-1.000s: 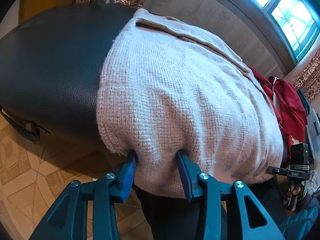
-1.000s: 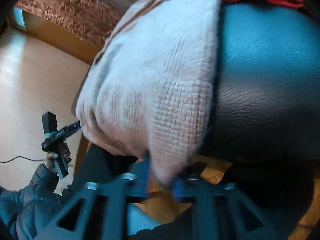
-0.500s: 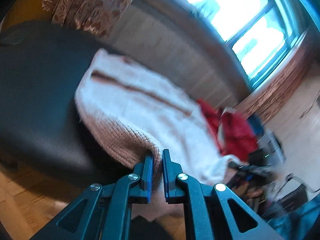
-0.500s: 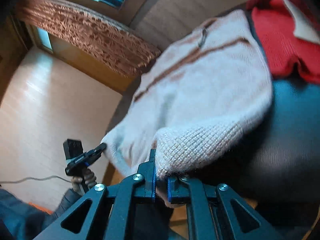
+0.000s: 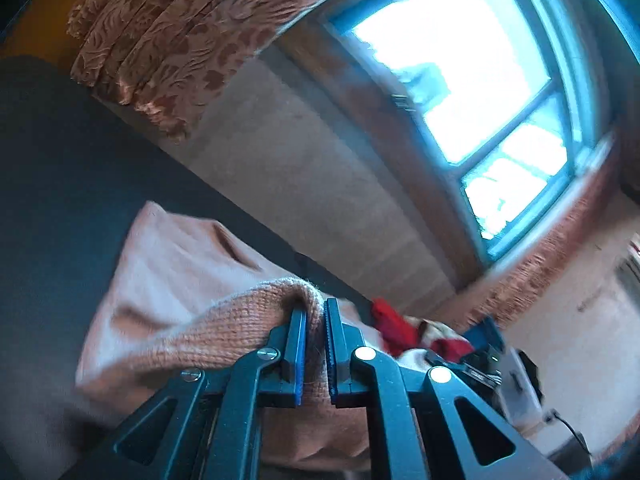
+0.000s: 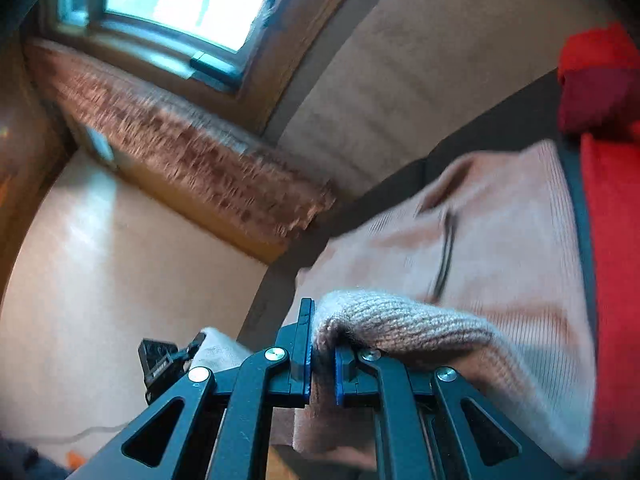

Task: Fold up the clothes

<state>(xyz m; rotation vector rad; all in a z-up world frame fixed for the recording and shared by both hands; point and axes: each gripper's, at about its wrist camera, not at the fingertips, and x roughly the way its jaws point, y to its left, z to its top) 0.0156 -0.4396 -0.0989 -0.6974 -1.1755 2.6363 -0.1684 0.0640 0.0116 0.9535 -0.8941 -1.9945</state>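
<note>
Both claws, left (image 5: 316,320) and right (image 6: 322,334), clench the hem of the pink knit sweater (image 5: 180,280) lifted off the dark table (image 5: 60,184), so your fold likely calls for carrying it toward the collar.

A: The pink sweater (image 5: 208,332) is a coarse, fuzzy knit; the red garment (image 6: 612,216) looks like softer cloth.

B: Each claw, left claw (image 5: 316,316) and right claw (image 6: 322,330), is matt dark plastic with shiny metal screws. The curtain (image 5: 188,40) is patterned woven cloth.
</note>
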